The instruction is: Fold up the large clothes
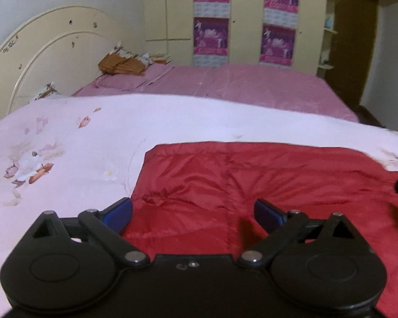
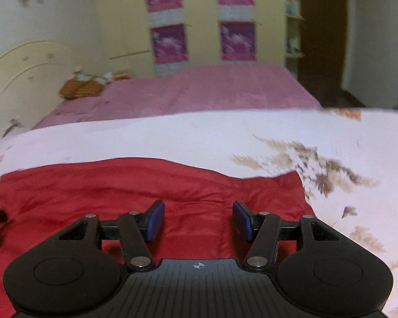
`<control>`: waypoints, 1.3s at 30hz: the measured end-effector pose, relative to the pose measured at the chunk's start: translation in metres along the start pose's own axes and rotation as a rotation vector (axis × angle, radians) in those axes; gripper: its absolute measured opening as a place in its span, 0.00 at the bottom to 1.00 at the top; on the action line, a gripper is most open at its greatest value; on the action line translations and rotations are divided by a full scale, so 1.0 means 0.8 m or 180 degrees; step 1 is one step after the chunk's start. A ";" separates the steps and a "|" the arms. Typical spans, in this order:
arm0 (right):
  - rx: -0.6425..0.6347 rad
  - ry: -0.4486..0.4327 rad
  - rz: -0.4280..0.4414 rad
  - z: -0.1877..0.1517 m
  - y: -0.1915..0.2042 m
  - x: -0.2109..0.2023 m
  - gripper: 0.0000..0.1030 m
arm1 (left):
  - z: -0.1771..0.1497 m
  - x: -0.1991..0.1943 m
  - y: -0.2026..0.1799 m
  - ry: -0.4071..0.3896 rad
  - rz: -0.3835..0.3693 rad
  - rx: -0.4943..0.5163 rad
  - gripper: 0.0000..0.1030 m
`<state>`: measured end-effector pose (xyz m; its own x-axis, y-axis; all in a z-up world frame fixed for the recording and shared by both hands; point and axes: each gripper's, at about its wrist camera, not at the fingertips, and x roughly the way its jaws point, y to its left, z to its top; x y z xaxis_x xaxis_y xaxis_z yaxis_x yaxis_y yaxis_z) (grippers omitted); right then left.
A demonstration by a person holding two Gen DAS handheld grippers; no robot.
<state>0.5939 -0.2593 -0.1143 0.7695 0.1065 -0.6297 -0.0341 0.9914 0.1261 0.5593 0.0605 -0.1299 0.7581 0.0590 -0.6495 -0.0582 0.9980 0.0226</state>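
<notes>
- A red puffy jacket (image 1: 252, 185) lies flat on a white sheet with flowers (image 1: 79, 145). The sheet covers the near part of the bed.
- The left gripper (image 1: 193, 212) hangs low over the left side of the jacket. Its blue pads (image 1: 119, 213) are spread wide apart and nothing is between them. The left pad is over the jacket's edge, where red meets white.
- The right gripper (image 2: 198, 221) hangs low over the right side of the jacket (image 2: 146, 190). Its jaws are also spread, with only red cloth seen under the gap. They pinch nothing.
- A pink blanket (image 1: 252, 87) covers the far part of the bed.
- A cream headboard (image 1: 39, 58) stands at the left, with an orange and white pillow (image 1: 122, 63) near it.
- A yellow wardrobe (image 1: 246, 21) with purple posters (image 1: 211, 37) stands behind the bed.
</notes>
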 end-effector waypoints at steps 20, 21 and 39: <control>-0.0375 0.0273 -0.0350 -0.084 0.001 -0.027 0.55 | -0.061 -0.016 -0.037 0.0408 0.0017 0.0243 1.00; -0.0343 0.0281 -0.0357 -0.085 -0.002 -0.023 0.55 | -0.063 -0.014 -0.038 0.0414 0.0023 0.0258 1.00; -0.0226 0.0101 0.0069 -0.097 0.023 -0.126 0.55 | -0.064 -0.088 -0.034 0.0393 0.0001 0.0185 0.97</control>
<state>0.4662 -0.2461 -0.1079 0.7475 0.1291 -0.6516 -0.0963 0.9916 0.0860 0.4741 0.0280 -0.1238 0.6722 0.0598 -0.7380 -0.0180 0.9978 0.0645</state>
